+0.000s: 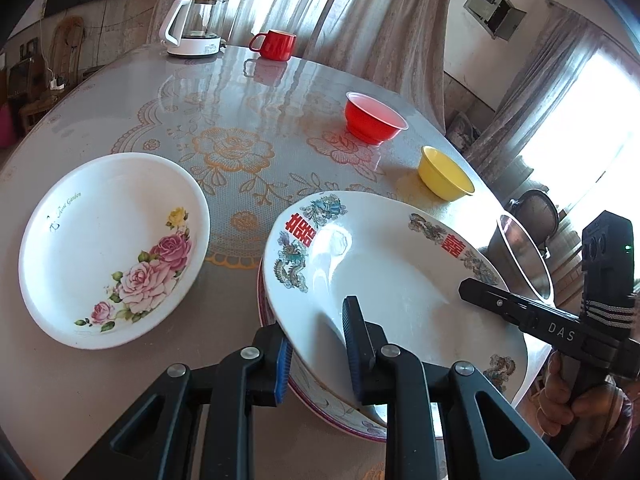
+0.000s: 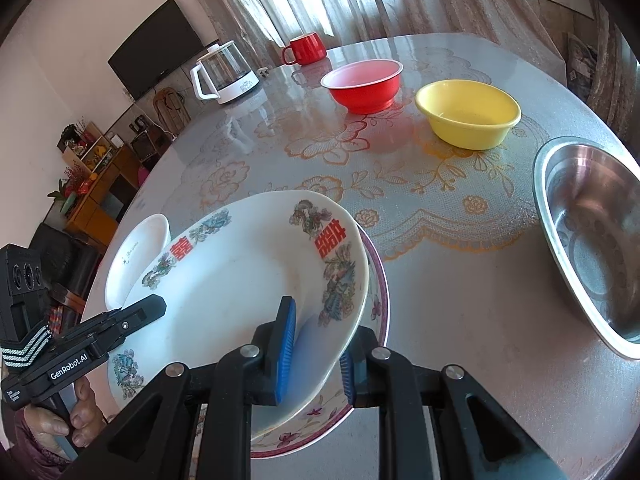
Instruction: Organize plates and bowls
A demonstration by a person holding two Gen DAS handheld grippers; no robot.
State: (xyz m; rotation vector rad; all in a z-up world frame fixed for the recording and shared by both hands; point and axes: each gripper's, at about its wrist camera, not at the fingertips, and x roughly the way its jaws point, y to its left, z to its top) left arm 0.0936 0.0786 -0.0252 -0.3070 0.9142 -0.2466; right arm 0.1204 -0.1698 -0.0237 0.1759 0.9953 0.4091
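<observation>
A white dragon-pattern plate [image 1: 384, 280] lies tilted on a purple-rimmed floral plate [image 1: 340, 408]. My left gripper [image 1: 318, 356] is shut on the dragon plate's near rim. My right gripper [image 2: 316, 354] is shut on the same plate [image 2: 240, 280] at the opposite rim, above the purple-rimmed plate [image 2: 316, 424]. A white rose plate [image 1: 116, 248] lies to the left, partly hidden in the right wrist view [image 2: 136, 256]. A red bowl [image 1: 374, 122], a yellow bowl [image 1: 444, 178] and a steel bowl [image 2: 592, 240] stand on the table.
A glass kettle [image 1: 196, 24] and a red mug [image 1: 276, 44] stand at the table's far edge. The round table [image 1: 224, 112] has a lace-pattern cover. A TV [image 2: 156, 48] and shelves [image 2: 96, 176] stand beyond the table.
</observation>
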